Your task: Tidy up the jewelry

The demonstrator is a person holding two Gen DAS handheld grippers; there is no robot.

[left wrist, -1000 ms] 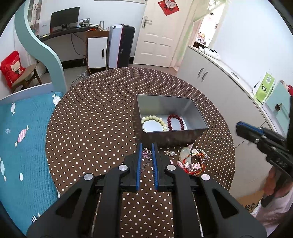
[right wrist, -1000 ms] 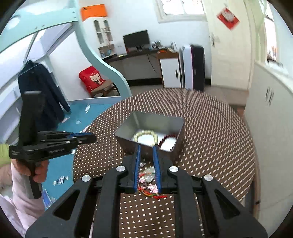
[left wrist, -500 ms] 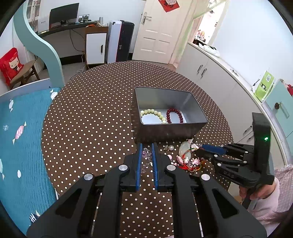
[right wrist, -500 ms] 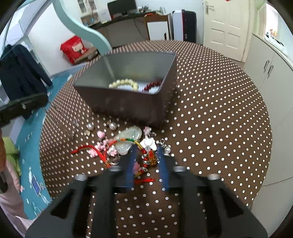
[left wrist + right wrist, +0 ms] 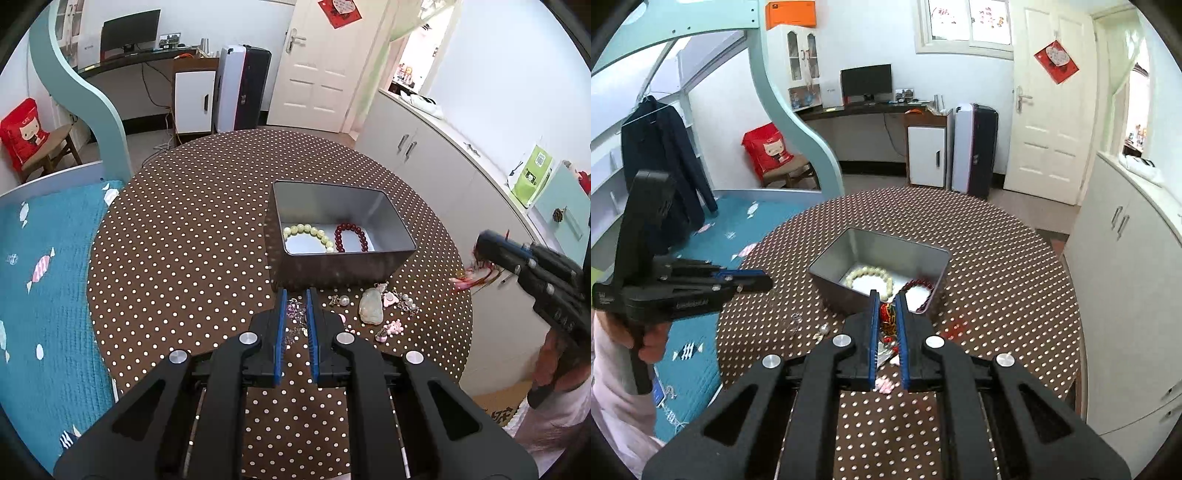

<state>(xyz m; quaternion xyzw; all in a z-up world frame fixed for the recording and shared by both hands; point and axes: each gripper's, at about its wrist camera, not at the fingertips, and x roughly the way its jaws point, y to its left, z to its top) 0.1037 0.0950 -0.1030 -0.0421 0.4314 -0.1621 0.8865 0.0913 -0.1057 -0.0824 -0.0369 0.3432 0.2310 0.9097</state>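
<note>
- A red beaded piece with tassels is clamped between the blue pads of the right gripper, held in the air above the near rim of the metal tin.
- From the left wrist view, the right gripper is seen beyond the right edge of the round polka-dot table, with blurred red strands trailing under its tip.
- The left gripper is held low over the table just in front of the tin; its fingers are nearly together with a narrow gap, and nothing is gripped between them.
- A small clear-and-purple trinket is seen on the cloth through that gap.
- Inside the tin, a pale green bead bracelet and a dark red bead bracelet are laid side by side on the bottom.
- Loose pieces are left on the table right of the left gripper: a jade-coloured pendant, a pearl, pink charms and a small silver chain.
- In the right wrist view, the left gripper is seen held by a hand at the table's left side.
</note>
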